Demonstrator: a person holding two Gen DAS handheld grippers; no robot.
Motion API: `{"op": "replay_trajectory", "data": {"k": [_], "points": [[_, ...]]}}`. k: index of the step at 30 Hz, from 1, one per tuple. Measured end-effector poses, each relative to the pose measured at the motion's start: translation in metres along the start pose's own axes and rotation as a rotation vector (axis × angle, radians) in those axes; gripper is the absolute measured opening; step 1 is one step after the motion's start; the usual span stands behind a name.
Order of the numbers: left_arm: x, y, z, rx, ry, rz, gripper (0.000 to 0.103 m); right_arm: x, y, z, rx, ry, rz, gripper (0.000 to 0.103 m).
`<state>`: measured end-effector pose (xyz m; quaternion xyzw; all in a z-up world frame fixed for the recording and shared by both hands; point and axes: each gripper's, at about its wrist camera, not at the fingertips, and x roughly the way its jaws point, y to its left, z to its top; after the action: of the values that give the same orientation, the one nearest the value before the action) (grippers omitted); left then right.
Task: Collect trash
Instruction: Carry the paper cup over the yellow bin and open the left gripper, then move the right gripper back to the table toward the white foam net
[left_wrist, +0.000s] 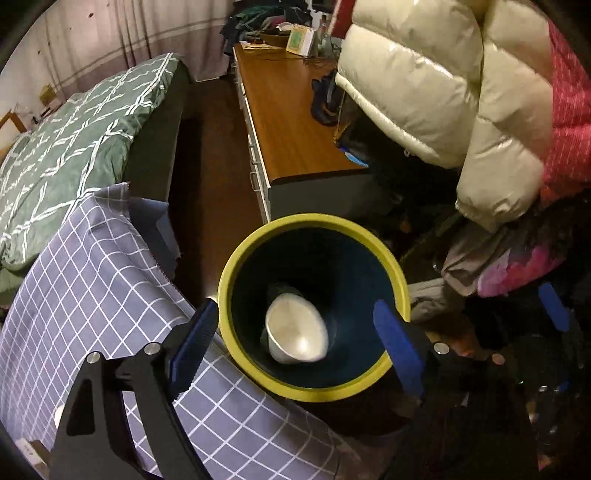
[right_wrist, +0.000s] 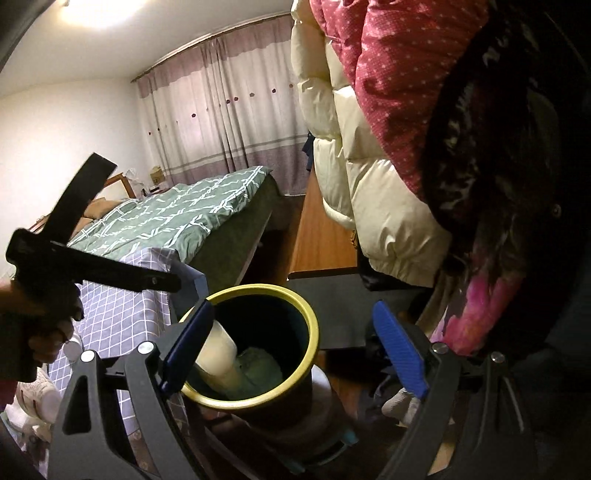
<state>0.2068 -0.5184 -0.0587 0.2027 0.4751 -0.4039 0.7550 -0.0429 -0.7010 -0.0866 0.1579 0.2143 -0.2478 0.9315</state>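
Note:
A round trash bin (left_wrist: 236, 266) with a yellow-green rim and dark inside stands on the floor. A white paper cup (left_wrist: 295, 332) lies inside it, mouth toward the camera. My left gripper (left_wrist: 295, 350) is open right above the bin, its blue fingers (left_wrist: 194, 350) either side of the rim, empty. In the right wrist view the bin (right_wrist: 314, 332) sits low centre with the white cup (right_wrist: 218, 354) and a pale green crumpled thing (right_wrist: 260, 369) inside. My right gripper (right_wrist: 295, 350) is open and empty above the bin. The left gripper's body (right_wrist: 66, 266) shows at left.
A table with a grey checked cloth (left_wrist: 92, 295) stands left of the bin. A bed with a green quilt (left_wrist: 74, 140) lies beyond. A wooden dresser (left_wrist: 288, 122) stands behind the bin. Hanging cream and pink jackets (left_wrist: 443, 92) crowd the right side.

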Motion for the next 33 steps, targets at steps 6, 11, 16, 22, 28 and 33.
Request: {"op": "replay_trajectory", "data": {"k": [6, 11, 16, 22, 28, 33], "points": [[-0.081, 0.037, -0.027, -0.059, -0.159, -0.01, 0.089, 0.004, 0.02, -0.003, -0.017, 0.016, 0.046, 0.084], [-0.15, 0.084, -0.077, -0.15, -0.311, 0.055, 0.094, 0.014, 0.059, -0.007, -0.076, 0.052, 0.12, 0.084], [-0.203, 0.149, -0.161, -0.312, -0.421, 0.164, 0.094, 0.019, 0.111, -0.015, -0.159, 0.084, 0.197, 0.084], [-0.259, 0.229, -0.272, -0.516, -0.55, 0.317, 0.094, 0.019, 0.18, -0.022, -0.247, 0.093, 0.297, 0.084], [-0.295, 0.28, -0.368, -0.639, -0.676, 0.631, 0.096, 0.012, 0.252, -0.028, -0.339, 0.113, 0.439, 0.084], [-0.281, 0.316, -0.429, -0.732, -0.702, 0.753, 0.097, 0.002, 0.311, -0.034, -0.396, 0.158, 0.591, 0.084]]}}
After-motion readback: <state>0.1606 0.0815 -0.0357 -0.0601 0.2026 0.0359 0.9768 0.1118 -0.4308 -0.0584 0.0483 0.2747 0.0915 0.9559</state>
